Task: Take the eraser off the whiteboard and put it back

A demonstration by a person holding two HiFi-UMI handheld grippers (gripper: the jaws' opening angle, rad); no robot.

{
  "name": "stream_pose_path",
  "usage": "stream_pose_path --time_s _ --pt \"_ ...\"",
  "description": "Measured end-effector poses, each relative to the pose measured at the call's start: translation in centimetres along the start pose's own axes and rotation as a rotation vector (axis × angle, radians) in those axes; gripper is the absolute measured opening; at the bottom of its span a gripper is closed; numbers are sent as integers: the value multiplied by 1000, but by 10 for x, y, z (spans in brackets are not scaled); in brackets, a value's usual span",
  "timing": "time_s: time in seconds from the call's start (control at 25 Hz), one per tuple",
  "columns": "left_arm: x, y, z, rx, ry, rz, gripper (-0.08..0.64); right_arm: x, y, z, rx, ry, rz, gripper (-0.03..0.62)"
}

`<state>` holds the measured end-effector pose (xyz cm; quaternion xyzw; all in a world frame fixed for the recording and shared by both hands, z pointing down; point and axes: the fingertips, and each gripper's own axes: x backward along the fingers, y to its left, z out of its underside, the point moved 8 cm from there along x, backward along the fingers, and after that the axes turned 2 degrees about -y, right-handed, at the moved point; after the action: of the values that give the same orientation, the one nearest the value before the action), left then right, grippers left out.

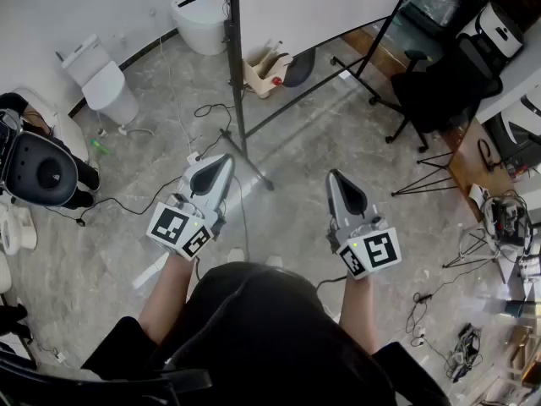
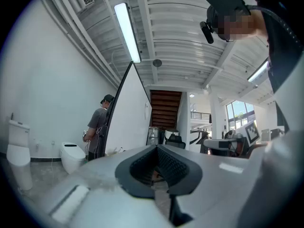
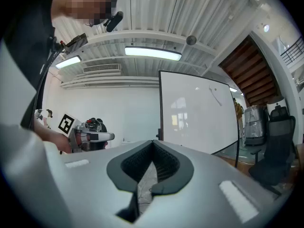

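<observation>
Eraser not yet found; tongs waiting short of the board.
No view shows the eraser clearly, though it is presumably on the whiteboard (image 1: 313, 7), which stands at top centre of the head view. Left tongs (image 1: 226, 161) and right tongs (image 1: 334, 176) are at lower centre, well apart from the board, both pressed together with nothing between. My judgement: face the board first, open one pair before contact, approach square-on and pull straight off.
</observation>
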<state>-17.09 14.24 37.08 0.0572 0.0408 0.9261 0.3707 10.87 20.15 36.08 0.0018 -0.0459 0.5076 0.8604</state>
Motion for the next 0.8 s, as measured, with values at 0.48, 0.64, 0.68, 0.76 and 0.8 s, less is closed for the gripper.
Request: stream_pose_path --time_s 0.48,0.64,0.68,0.76,0.8 --pt "0 -8 1 -18 -5 -24 3 15 -8 5 -22 -8 -21 9" --pt "1 -12 2 -24 -7 -38 3 20 -12 7 -45 -16 -38 9" --pt "0 -14 1 -26 -8 -41 3 20 -13 7 -46 -18 -39 9" --pt "-1 -20 2 -29 -9 -45 3 24 -16 7 -52 -21 -44 9" --pt "-2 -23 3 -29 -10 -46 3 26 -18 7 -55 -21 -47 9"
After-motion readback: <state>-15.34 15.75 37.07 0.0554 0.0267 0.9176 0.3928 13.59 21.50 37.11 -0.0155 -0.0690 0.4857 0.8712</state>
